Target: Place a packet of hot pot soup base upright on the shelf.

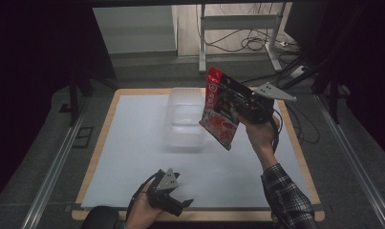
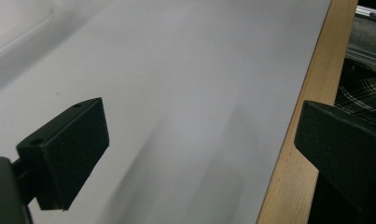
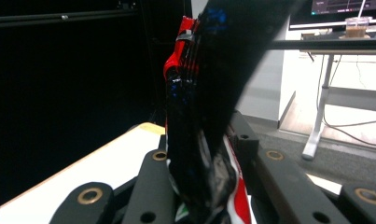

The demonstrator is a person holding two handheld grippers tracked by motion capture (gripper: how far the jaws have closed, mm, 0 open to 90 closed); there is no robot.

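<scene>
Red foil pouch point(image 1: 222, 109) is hanging tilted above the clear bin point(image 1: 184, 118), pinched at its edge by the right gripper point(image 1: 247, 106); looks light, crinkly, slippery, so grip the seam; left gripper point(image 1: 173, 194) is idling wide open.

The room is dim. Far behind the wooden table point(image 1: 100, 143) stands a white desk frame point(image 1: 238, 28), with cables point(image 1: 250, 44) lying on the grey floor point(image 1: 147, 71) near it.

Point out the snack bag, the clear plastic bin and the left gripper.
snack bag point(image 1: 220, 112): high view, middle of its printed front.
clear plastic bin point(image 1: 183, 136): high view, near wall.
left gripper point(image 1: 182, 192): high view, gap between its open jaws.
</scene>
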